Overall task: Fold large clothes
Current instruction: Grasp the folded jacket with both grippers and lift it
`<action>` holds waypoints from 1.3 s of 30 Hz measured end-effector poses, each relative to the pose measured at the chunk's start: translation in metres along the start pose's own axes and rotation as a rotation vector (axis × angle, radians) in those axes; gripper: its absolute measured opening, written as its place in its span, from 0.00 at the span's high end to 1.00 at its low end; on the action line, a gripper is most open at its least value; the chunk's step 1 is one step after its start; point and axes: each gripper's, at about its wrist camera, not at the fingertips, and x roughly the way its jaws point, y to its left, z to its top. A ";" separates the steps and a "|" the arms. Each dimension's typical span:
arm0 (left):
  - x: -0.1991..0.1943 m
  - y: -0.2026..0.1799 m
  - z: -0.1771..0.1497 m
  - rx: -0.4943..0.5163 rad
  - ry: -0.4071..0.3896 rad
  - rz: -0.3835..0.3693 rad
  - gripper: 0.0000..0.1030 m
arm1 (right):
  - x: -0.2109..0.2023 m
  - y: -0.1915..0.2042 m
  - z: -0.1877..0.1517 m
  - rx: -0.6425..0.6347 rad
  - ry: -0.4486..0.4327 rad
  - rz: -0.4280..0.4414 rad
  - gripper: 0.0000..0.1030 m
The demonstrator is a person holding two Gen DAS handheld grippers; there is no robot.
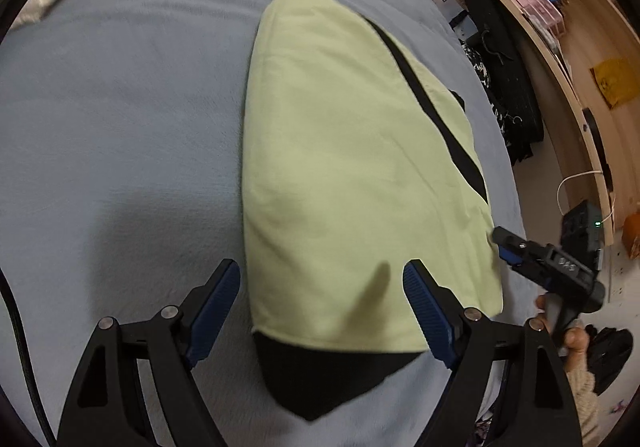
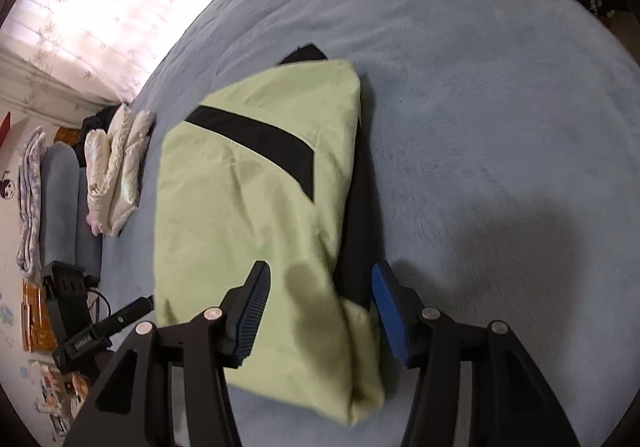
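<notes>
A pale green garment with black panels (image 1: 340, 151) lies folded into a long bundle on the blue-grey bed (image 1: 120, 107). My left gripper (image 1: 322, 283) is open and empty, just above the bundle's near end, where a black part sticks out. My right gripper (image 2: 320, 287) is open and empty, hovering over the other end of the same garment (image 2: 248, 207). The right gripper (image 1: 508, 247) also shows at the garment's right edge in the left wrist view. The left gripper (image 2: 140, 305) shows at the garment's left edge in the right wrist view.
A cream puffy jacket (image 2: 116, 167) lies folded at the bed's far side, near grey pillows (image 2: 60, 207). Dark patterned clothes (image 1: 504, 87) hang beside a wooden shelf (image 1: 560, 59) off the bed's edge. A curtained window (image 2: 100, 7) is behind the bed.
</notes>
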 end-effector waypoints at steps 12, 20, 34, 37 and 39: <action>0.039 -0.002 0.017 0.030 -0.003 -0.031 0.14 | 0.045 -0.012 0.009 0.021 0.038 0.240 0.45; 0.051 -0.011 0.024 0.085 -0.018 -0.019 0.01 | 0.062 0.003 0.015 -0.028 0.017 0.288 0.43; 0.040 -0.010 0.025 0.051 -0.099 0.004 0.39 | 0.057 0.016 0.008 -0.091 -0.038 0.266 0.86; 0.025 -0.014 0.024 0.071 -0.133 0.014 0.60 | 0.048 0.032 0.005 -0.127 -0.067 0.251 0.88; 0.017 -0.020 0.023 0.085 -0.153 0.026 0.66 | 0.039 0.044 0.003 -0.151 -0.091 0.257 0.89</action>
